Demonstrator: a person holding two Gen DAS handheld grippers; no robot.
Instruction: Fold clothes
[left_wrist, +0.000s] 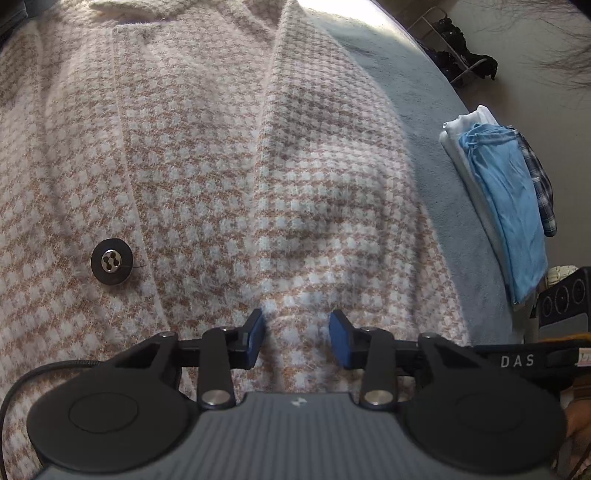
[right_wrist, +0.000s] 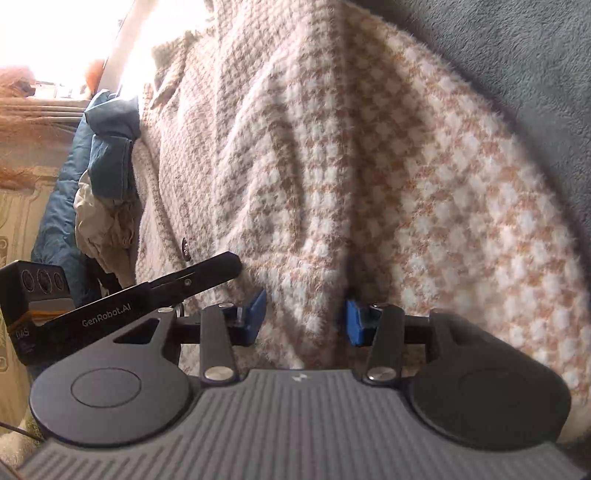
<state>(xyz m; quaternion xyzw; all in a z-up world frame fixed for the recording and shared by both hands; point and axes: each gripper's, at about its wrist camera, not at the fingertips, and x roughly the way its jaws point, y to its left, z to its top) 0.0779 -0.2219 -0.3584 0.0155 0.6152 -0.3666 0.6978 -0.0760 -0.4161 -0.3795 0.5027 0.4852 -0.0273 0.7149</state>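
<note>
- A fuzzy knit coat in a small tan-and-white houndstooth check lies spread over a grey, short-piled blanket; its nap looks soft and slightly hairy, and it fills most of both views.
- Its front edge runs as a raised seam down the cloth, and a round black button with a metal four-hole centre sits beside that seam.
- At the top of the left wrist view the flat, pale collar lies turned out.
- On the far edge of the blanket sits a neat stack of folded clothes: white, light blue and blue plaid layers.
- In the right wrist view a heap of blue and cream garments lies crumpled just beside the coat.
- The left gripper tilts steeply down at the coat, its blue pads partly apart with a fold of the knit rising between them; whether they press it I cannot tell.
- The right gripper also angles down, jaws partly apart and straddling a soft ridge of the coat, the grip equally unclear.
</note>
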